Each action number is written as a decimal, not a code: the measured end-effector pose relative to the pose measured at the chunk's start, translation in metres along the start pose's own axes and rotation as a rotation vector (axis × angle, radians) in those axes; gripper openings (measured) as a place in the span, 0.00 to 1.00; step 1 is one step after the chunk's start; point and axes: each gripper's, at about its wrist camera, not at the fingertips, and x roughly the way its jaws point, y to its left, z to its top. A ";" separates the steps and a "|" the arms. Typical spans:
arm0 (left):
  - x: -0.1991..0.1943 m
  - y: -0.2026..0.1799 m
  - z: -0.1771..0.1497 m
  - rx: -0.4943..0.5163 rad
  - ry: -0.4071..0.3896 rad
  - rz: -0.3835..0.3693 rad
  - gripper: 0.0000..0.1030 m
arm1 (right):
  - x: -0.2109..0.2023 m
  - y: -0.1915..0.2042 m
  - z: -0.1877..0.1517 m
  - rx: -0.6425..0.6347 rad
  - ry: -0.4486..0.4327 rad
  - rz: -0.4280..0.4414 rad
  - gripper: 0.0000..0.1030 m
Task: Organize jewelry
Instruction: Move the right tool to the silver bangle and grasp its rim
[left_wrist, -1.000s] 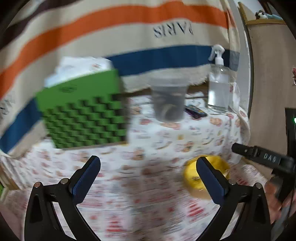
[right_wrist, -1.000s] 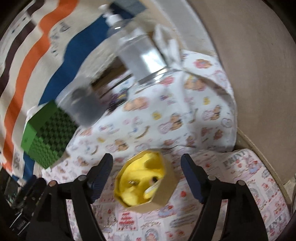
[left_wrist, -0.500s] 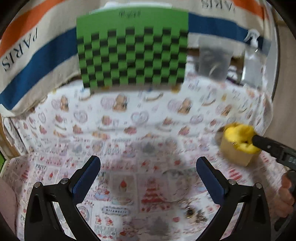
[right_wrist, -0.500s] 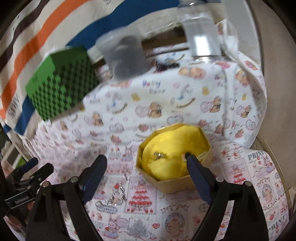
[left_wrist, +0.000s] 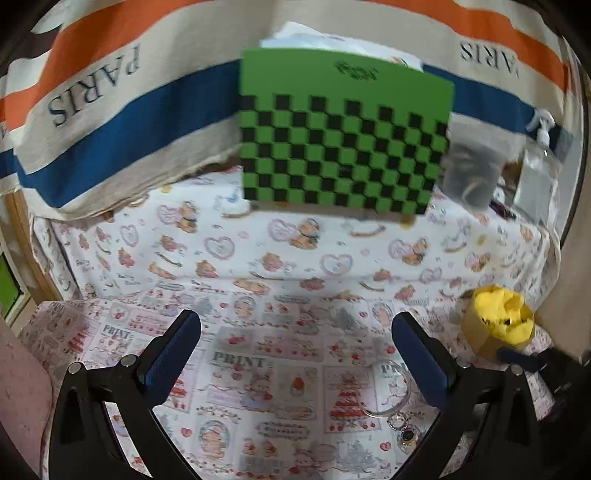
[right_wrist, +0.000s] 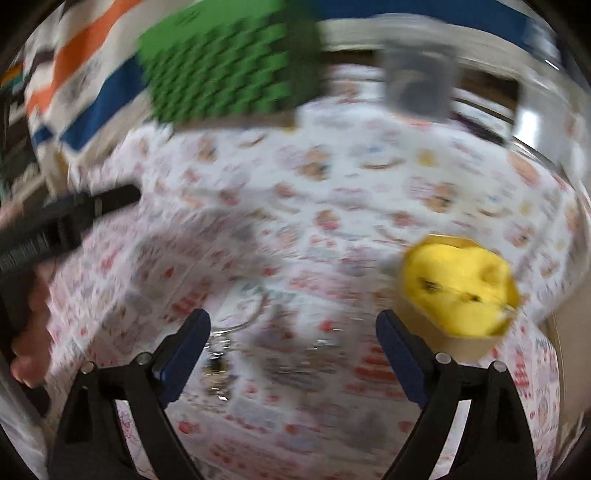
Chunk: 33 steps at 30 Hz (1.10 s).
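cloth printed with bears, hearts and small "print" panels (left_wrist: 280, 258) covers the whole tabletop. behind it hangs a striped towel (left_wrist: 122, 110) in orange, blue and cream lettered "paris". a green checkered box (left_wrist: 343, 147) stands at the back, a clear cup (left_wrist: 472, 166) and a spray bottle (left_wrist: 537, 162) beside it. the left gripper (left_wrist: 295, 354) stands wide apart, nothing between its fingers. the right gripper (right_wrist: 293, 347) is opening over bare cloth. a ring bracelet (left_wrist: 391, 391) lies near a yellow-lined box (left_wrist: 495, 328).

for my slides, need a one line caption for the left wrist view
Open left gripper hovers above the printed tablecloth, clear bangle and yellow-lined hexagonal box to its right.
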 end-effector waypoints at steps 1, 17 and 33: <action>-0.001 0.005 0.002 -0.013 -0.001 -0.004 1.00 | 0.007 0.009 0.001 -0.030 0.017 -0.004 0.88; 0.007 0.065 0.013 -0.158 0.008 0.042 1.00 | 0.074 0.041 0.014 -0.068 0.173 0.020 0.82; 0.010 0.034 0.006 -0.034 -0.007 0.088 1.00 | 0.028 0.012 0.013 -0.028 0.050 0.008 0.60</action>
